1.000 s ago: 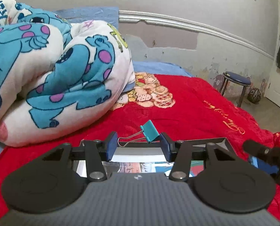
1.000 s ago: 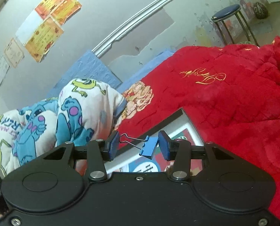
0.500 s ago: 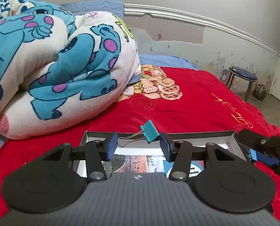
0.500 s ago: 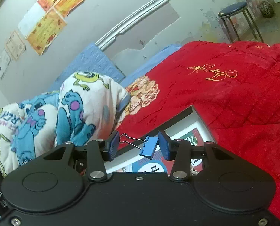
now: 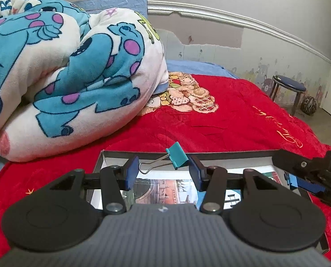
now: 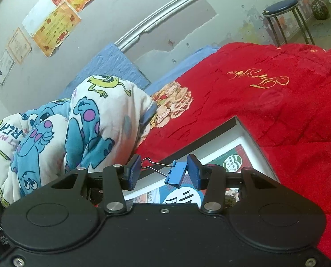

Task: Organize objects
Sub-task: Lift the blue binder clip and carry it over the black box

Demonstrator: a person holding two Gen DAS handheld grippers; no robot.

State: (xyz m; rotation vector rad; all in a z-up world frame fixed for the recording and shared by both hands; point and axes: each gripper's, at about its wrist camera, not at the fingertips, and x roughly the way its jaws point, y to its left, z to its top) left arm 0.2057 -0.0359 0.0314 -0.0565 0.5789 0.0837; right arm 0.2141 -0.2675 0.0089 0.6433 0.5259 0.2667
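Observation:
My left gripper (image 5: 163, 169) is shut on a teal binder clip (image 5: 175, 158), pinched end to end between wire handle and body, above a shallow black-rimmed box (image 5: 143, 154) lined with printed cards. My right gripper (image 6: 163, 171) is shut the same way on a blue binder clip (image 6: 176, 173), over the box (image 6: 248, 131) near its far right corner. The right gripper's black finger with its blue pad (image 5: 303, 181) reaches in from the right of the left wrist view, over the box's right side.
The box lies on a red bedspread (image 5: 232, 120). A rolled white and blue cartoon blanket (image 5: 65, 73) fills the left and far side. Beyond the bed stand a blue-topped stool (image 5: 288, 89) and the wall, with certificates (image 6: 54, 17) pinned up.
Both views have drawn back from the box, so more of its far rim and inside shows. The right gripper has come further into the left wrist view. Both clips stay gripped.

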